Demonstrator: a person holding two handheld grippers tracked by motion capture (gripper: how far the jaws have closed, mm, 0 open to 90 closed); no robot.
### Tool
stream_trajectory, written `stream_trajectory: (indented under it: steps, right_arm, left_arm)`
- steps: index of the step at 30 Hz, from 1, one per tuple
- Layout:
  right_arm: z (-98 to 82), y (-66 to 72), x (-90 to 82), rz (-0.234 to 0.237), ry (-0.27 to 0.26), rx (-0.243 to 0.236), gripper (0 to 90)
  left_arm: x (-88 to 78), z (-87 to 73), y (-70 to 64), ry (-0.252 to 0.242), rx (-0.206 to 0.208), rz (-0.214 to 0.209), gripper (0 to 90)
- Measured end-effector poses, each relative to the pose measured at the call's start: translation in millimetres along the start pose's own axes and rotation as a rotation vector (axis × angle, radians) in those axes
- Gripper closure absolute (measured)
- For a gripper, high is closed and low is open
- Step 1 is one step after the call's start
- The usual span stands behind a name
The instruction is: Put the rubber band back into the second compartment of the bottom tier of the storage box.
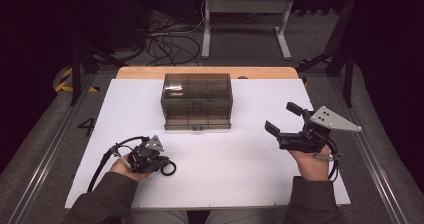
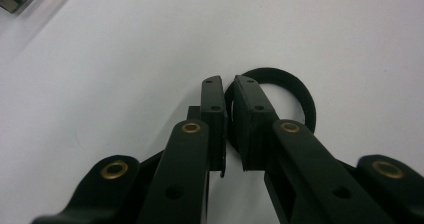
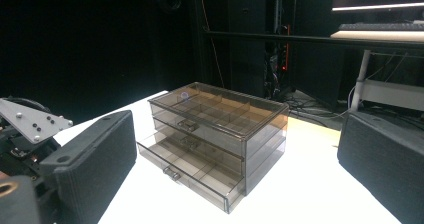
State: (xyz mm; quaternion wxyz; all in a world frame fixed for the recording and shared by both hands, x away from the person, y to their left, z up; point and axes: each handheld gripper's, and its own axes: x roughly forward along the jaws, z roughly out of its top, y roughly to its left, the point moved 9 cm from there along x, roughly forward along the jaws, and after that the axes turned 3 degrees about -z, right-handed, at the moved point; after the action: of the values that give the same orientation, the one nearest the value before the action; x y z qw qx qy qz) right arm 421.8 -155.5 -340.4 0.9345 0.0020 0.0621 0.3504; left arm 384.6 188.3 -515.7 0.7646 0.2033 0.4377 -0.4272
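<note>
One ring — within hand-held gripper

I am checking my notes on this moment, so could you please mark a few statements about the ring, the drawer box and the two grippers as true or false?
1. The left gripper is closed on the black ring. True.
2. The ring lies inside the drawer box. False: it lies on the white table.
3. The right gripper stands open. True.
4. The bottom drawer is fully shut. False: it is pulled partly out.
</note>
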Motion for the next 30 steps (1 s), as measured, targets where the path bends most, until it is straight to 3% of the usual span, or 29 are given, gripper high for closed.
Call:
stream_trajectory:
  steps: [16,30]
  right_arm:
    - [0.1,0.1,0.2,-0.001,0.0,0.002,3.2]
    - [1.7,-2.0,-1.7,-0.005,-0.006,0.004,3.2]
  left_arm:
    - [-1.8,3.3,-0.9,-0.019,0.012,0.006,86.5]
    - [-10.3,21.8,-6.7,-0.093,0.04,0.064,86.7]
